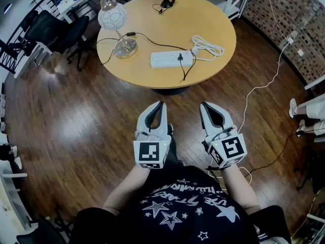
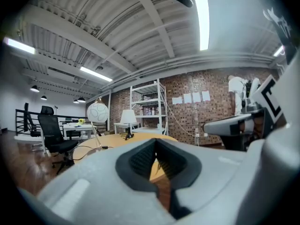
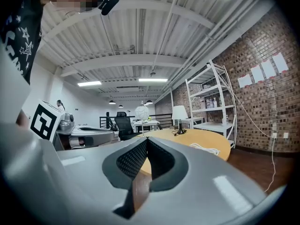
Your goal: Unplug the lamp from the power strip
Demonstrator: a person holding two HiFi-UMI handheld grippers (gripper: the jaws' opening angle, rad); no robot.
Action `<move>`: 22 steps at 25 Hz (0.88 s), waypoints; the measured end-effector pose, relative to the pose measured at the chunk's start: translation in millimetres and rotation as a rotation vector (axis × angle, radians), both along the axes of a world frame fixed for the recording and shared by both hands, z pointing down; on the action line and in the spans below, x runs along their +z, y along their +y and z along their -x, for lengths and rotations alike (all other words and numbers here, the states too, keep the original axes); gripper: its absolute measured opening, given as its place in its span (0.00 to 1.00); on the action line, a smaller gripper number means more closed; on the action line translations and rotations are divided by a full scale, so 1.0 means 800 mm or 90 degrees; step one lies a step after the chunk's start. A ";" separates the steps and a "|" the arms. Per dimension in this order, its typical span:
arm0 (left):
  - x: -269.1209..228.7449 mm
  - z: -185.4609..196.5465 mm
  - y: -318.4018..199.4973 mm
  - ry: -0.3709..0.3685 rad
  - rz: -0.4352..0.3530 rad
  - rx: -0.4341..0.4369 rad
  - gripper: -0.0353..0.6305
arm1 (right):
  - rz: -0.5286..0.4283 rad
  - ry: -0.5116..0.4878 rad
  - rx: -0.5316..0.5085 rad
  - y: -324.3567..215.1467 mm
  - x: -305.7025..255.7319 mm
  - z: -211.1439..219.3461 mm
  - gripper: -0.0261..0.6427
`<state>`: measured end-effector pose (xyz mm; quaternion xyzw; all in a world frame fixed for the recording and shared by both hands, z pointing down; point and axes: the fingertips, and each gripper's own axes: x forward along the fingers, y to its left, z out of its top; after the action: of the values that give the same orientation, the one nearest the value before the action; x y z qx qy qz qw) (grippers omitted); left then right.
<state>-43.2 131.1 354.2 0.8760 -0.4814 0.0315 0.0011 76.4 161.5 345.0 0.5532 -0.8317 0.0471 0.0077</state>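
- Black plug point(image 1: 180, 58) sits in the power strip point(image 1: 171, 59), near the table's point(image 1: 218, 19) front edge; lamp point(image 1: 112, 18) stands left of the strip.
- My left gripper point(image 1: 158, 105) and right gripper point(image 1: 204, 107): jaws together, empty, well short of the strip.
- Step: approach not begun. Next, I reckon: open the right, pinch the plug, steady the strip.
- No containers seen.

Ceiling tube lights point(image 2: 202, 18) are lighting the room brightly; the wooden floor point(image 1: 76, 126) is reflecting soft glare, and fisheye distortion is bending the edges.
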 end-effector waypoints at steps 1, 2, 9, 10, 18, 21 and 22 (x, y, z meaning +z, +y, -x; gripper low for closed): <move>0.003 -0.002 -0.012 0.001 0.006 0.002 0.06 | 0.001 0.002 0.002 -0.011 0.001 -0.002 0.05; 0.004 -0.004 -0.025 0.004 0.011 0.004 0.06 | 0.003 0.003 0.004 -0.023 0.001 -0.003 0.05; 0.022 -0.018 -0.125 -0.003 0.020 0.030 0.06 | 0.024 0.006 0.015 -0.116 0.016 -0.008 0.05; 0.027 -0.020 -0.137 -0.006 0.025 0.042 0.06 | 0.030 0.007 0.020 -0.129 0.019 -0.008 0.05; 0.075 -0.019 -0.225 -0.032 0.081 0.084 0.06 | 0.093 0.025 0.040 -0.209 0.065 -0.015 0.05; 0.088 -0.021 -0.248 -0.036 0.088 0.107 0.06 | 0.111 0.034 0.041 -0.231 0.088 -0.017 0.05; 0.092 -0.021 -0.256 -0.037 0.091 0.110 0.06 | 0.117 0.040 0.038 -0.238 0.094 -0.017 0.05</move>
<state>-26.5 -73.4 428.0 0.9107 -0.4001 0.0911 0.0470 90.0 -29.0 420.3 0.5758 -0.8064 0.1061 0.0828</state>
